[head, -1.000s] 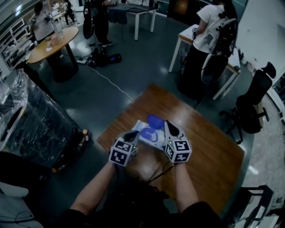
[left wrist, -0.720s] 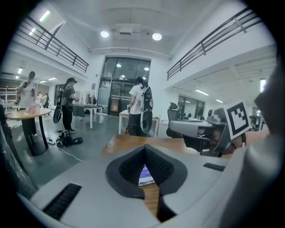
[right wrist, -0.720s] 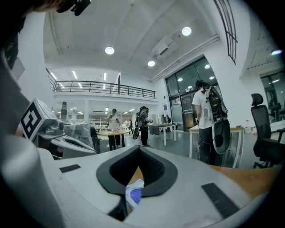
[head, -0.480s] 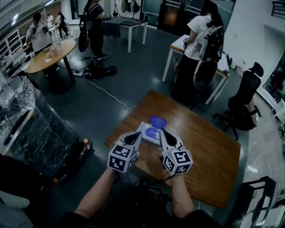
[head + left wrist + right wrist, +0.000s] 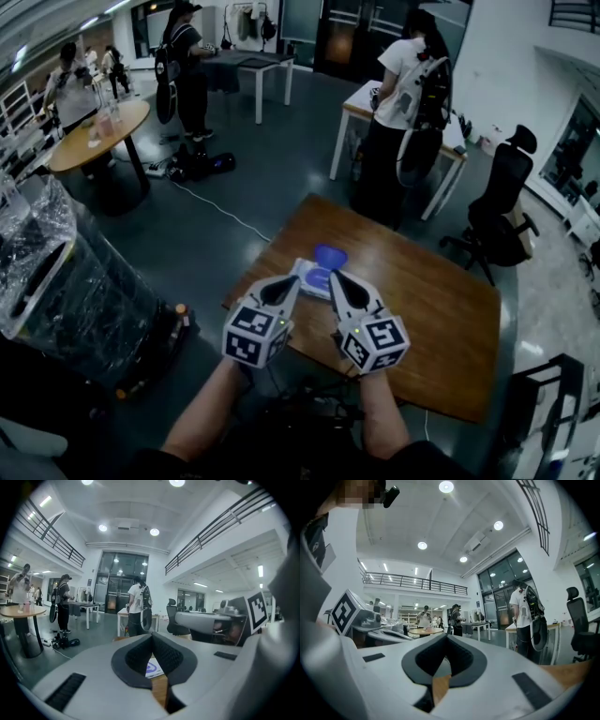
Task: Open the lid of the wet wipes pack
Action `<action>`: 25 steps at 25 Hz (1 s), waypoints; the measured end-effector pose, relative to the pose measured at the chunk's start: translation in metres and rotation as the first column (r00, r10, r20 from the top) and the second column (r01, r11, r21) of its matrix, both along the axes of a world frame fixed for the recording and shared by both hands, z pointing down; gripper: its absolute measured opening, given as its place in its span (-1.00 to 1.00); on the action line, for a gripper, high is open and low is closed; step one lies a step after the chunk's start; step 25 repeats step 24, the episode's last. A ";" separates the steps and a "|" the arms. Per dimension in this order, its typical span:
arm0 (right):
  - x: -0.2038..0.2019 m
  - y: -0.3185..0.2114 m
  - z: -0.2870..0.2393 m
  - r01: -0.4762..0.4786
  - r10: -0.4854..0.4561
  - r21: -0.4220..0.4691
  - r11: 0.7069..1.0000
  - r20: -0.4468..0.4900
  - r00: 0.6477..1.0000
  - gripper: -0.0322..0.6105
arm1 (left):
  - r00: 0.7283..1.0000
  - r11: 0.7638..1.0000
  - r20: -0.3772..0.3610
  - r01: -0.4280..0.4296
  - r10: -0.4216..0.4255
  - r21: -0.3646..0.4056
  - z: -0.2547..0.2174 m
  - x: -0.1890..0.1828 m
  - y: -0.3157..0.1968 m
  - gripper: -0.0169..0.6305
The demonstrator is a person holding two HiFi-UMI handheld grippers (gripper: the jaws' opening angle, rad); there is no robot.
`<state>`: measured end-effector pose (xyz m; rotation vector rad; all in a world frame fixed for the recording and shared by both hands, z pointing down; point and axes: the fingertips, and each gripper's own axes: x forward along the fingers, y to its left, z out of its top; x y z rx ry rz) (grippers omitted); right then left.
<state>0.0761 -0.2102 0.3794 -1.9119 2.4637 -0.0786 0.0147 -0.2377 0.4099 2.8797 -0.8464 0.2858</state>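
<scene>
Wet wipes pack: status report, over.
Left gripper and right gripper both shut, empty, off the pack. Wet wipes pack flat on table, blue lid standing open. No obstruction seen at the pack.

Grey grippers, b/w marker cubes

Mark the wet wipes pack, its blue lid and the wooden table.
wet wipes pack (image 5: 307, 277): head view, pale top face.
blue lid (image 5: 330, 255): head view, middle of the flap.
wooden table (image 5: 427, 309): head view, bare top right of the pack.
</scene>
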 end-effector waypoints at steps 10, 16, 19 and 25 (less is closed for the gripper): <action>-0.006 0.008 -0.013 -0.002 0.003 0.028 1.000 -0.011 1.000 -0.87 | 1.000 0.999 -0.013 -0.028 0.028 0.025 -0.013 0.001 0.007 -0.93; -0.004 0.011 -0.017 -0.002 0.001 0.045 0.999 0.002 1.000 -0.87 | 0.999 0.999 -0.013 -0.036 0.036 0.033 -0.016 0.004 0.009 -0.93; -0.005 0.012 -0.018 0.008 -0.008 0.054 0.999 0.006 1.000 -0.87 | 0.999 0.999 -0.015 -0.039 0.039 0.035 -0.017 0.004 0.010 -0.93; -0.009 0.011 -0.021 0.006 -0.007 0.063 0.998 0.006 1.000 -0.87 | 0.999 0.999 -0.017 -0.038 0.039 0.037 -0.016 0.000 0.009 -0.93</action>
